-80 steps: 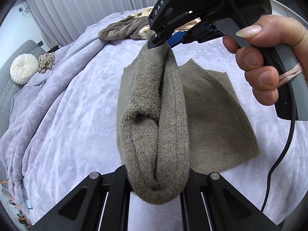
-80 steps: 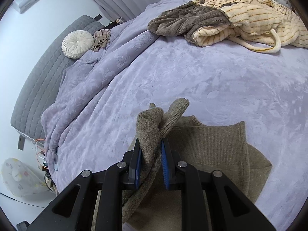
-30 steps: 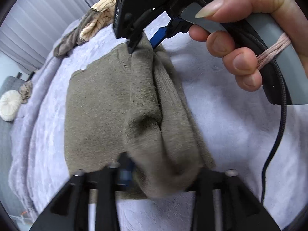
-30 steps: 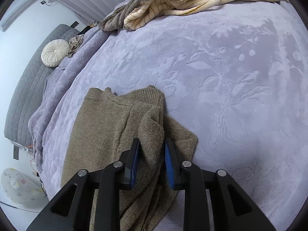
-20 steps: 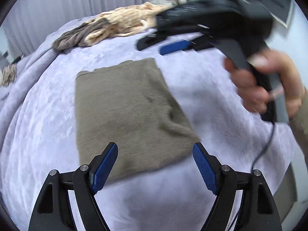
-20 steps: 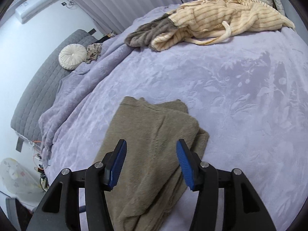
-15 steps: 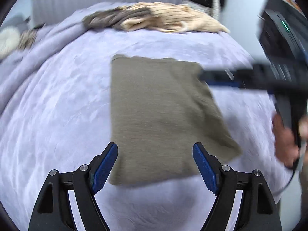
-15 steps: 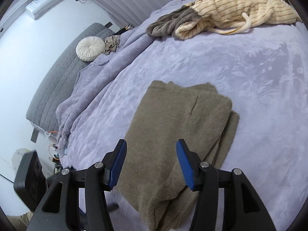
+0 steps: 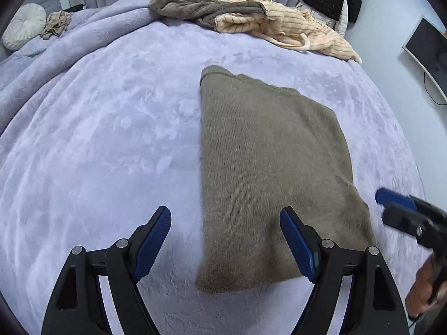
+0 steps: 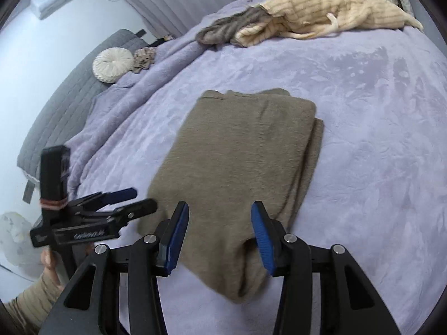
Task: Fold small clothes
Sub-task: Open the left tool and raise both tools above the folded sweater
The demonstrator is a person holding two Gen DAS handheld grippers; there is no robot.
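Observation:
An olive-brown knit garment (image 9: 268,167) lies folded flat in a rough rectangle on the lilac bedspread (image 9: 97,139). It also shows in the right wrist view (image 10: 240,162), with its layered edges on the right side. My left gripper (image 9: 225,231) is open and empty, above the garment's near left edge. My right gripper (image 10: 219,234) is open and empty, above the garment's near end. The right gripper also shows at the right edge of the left wrist view (image 9: 402,212); the left gripper shows at the left of the right wrist view (image 10: 134,199).
A pile of cream striped and grey-brown clothes (image 9: 251,19) lies at the far side of the bed (image 10: 307,19). A round white cushion (image 10: 113,64) and a small crumpled cloth (image 10: 144,57) sit by the grey headboard (image 10: 64,109). A dark screen (image 9: 424,50) stands at the right.
Both grippers held the garment's fold shut, laid it down on the rest, then opened and let go. Both have pulled back, and the garment now lies flat.

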